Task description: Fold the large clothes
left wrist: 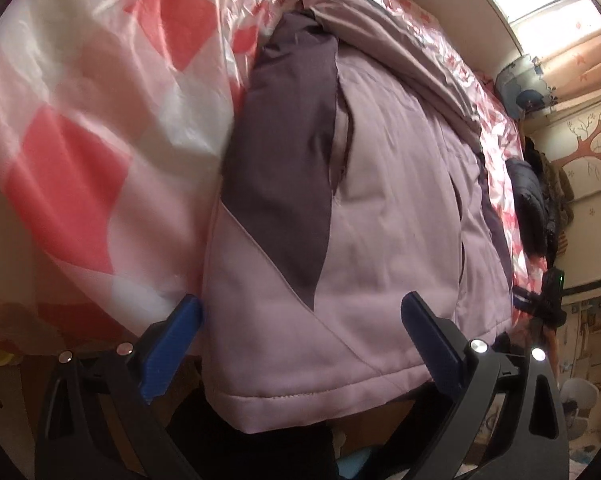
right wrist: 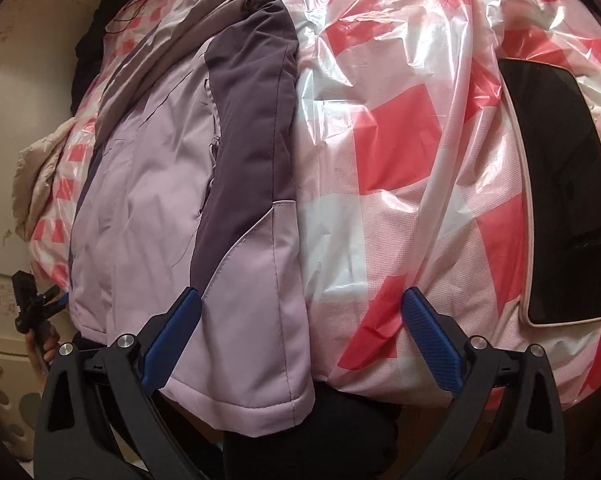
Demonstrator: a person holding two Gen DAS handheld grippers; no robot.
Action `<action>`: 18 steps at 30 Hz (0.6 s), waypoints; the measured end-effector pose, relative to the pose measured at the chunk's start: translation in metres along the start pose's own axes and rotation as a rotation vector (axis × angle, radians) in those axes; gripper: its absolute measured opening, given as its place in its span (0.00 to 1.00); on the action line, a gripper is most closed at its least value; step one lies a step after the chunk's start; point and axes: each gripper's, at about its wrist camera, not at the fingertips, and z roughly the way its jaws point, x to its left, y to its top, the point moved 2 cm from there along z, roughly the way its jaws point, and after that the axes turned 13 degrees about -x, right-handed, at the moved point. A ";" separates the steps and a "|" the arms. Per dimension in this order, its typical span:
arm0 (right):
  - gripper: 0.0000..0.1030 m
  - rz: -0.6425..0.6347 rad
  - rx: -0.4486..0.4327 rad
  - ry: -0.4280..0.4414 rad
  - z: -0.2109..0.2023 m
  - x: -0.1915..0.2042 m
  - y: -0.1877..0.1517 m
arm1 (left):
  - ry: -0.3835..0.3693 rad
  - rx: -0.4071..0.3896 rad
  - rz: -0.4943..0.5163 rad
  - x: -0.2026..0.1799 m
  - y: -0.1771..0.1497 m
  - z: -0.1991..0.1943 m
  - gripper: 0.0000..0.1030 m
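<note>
A lilac padded jacket (left wrist: 380, 208) with dark purple panels lies lengthwise on a surface covered in pink, red and white checked plastic (left wrist: 80, 128). Its hem hangs over the near edge. My left gripper (left wrist: 300, 332) is open, its blue pads either side of the hem, not touching it. In the right wrist view the jacket (right wrist: 152, 184) lies to the left. My right gripper (right wrist: 300, 320) is open at the hem's right corner, one pad over the jacket, the other over the plastic cover (right wrist: 400, 160). The left gripper shows there at far left (right wrist: 36, 304).
A black phone or tablet with a pale rim (right wrist: 560, 200) lies on the plastic at the right. A beige garment (right wrist: 40, 176) sits at the far left edge. A dark puffer garment (left wrist: 528, 208) lies beyond the jacket. A wall with a tree decal (left wrist: 588, 152) is behind.
</note>
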 end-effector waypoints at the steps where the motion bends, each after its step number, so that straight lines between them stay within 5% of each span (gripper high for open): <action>1: 0.94 0.001 0.006 0.011 -0.001 0.000 0.000 | 0.015 0.032 0.025 -0.002 -0.005 0.009 0.93; 5: 0.94 0.021 0.001 0.008 -0.009 -0.007 -0.003 | 0.003 0.063 0.034 -0.006 -0.014 0.021 0.93; 8: 0.94 0.074 0.028 0.174 -0.011 -0.003 -0.011 | -0.120 0.027 -0.017 -0.010 -0.012 0.011 0.93; 11: 0.94 0.078 0.075 0.333 -0.009 0.009 -0.022 | -0.119 0.014 -0.025 -0.009 -0.011 0.007 0.93; 15: 0.94 0.023 0.130 0.224 0.014 0.015 -0.032 | -0.099 0.056 -0.050 -0.004 -0.012 0.017 0.93; 18: 0.94 0.072 0.136 0.341 0.016 0.024 -0.034 | -0.074 0.066 -0.018 -0.005 -0.015 0.022 0.93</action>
